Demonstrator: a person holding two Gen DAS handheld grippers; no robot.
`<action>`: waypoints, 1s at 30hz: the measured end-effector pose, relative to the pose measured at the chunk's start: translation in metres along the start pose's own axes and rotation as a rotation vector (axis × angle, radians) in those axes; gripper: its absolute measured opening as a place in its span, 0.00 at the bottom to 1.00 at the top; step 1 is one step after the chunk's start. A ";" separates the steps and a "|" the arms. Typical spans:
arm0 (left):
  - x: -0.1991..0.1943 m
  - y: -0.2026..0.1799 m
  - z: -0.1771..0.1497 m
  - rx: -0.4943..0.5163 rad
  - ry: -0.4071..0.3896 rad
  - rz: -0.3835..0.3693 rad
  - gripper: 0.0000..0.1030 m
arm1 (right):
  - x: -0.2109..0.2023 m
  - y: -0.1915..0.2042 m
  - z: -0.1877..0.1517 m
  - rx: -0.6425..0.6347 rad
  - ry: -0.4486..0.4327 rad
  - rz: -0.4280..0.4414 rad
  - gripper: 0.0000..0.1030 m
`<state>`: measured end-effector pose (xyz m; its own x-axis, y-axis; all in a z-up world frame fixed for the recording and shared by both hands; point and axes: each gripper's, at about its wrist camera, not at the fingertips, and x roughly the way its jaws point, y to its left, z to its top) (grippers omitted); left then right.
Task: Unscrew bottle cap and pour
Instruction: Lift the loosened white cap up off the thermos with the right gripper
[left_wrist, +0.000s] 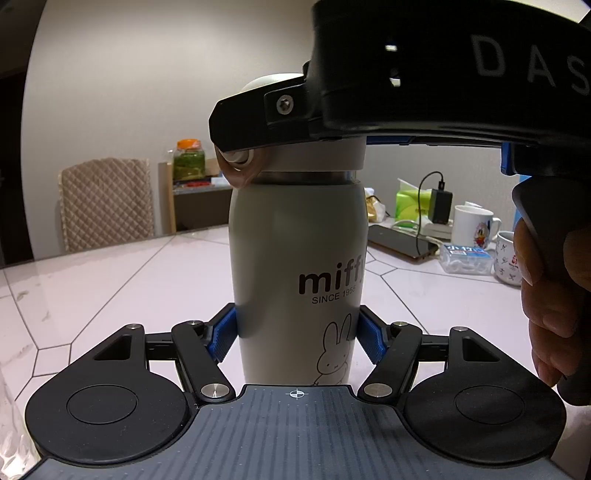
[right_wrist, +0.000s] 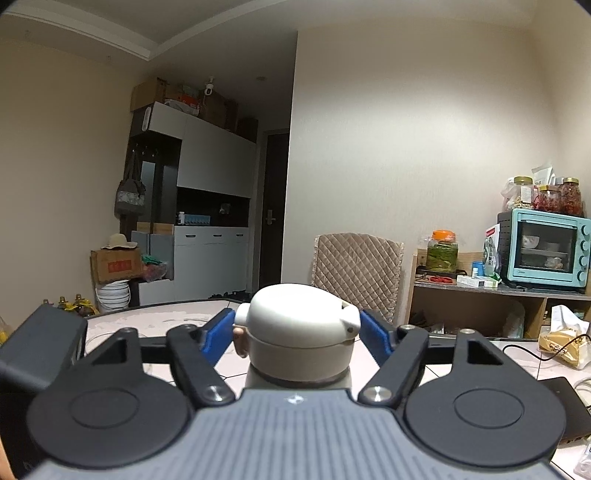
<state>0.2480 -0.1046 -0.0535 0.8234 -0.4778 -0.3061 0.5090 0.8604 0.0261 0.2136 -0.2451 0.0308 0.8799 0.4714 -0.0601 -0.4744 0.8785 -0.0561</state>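
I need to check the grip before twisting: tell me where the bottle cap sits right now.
The cap tops the grey bottle at centre in both wrist views, between the right gripper blue fingers, in front of the quilted chair.

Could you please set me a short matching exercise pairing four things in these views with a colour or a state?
Things:
1. left gripper
2. right gripper
3. toaster oven
4. jar lid

Colour or state:
A. orange
B. jaws closed on the cap
C. turquoise
D. jaws closed on the bottle

Pairs: 1-D, 2-B, 3-C, 4-A.
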 end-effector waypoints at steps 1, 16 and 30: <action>0.000 0.000 0.000 0.000 0.000 0.000 0.70 | 0.000 0.001 0.000 0.000 0.000 -0.001 0.72; 0.002 0.000 0.000 0.003 0.000 -0.003 0.70 | 0.001 -0.025 0.003 0.008 -0.031 0.152 0.71; 0.002 0.001 0.000 0.003 0.000 -0.003 0.70 | -0.016 -0.033 0.019 0.041 -0.093 0.124 0.71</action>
<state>0.2497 -0.1043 -0.0543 0.8217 -0.4807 -0.3061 0.5126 0.8582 0.0284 0.2159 -0.2797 0.0522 0.8139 0.5803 0.0289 -0.5802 0.8144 -0.0135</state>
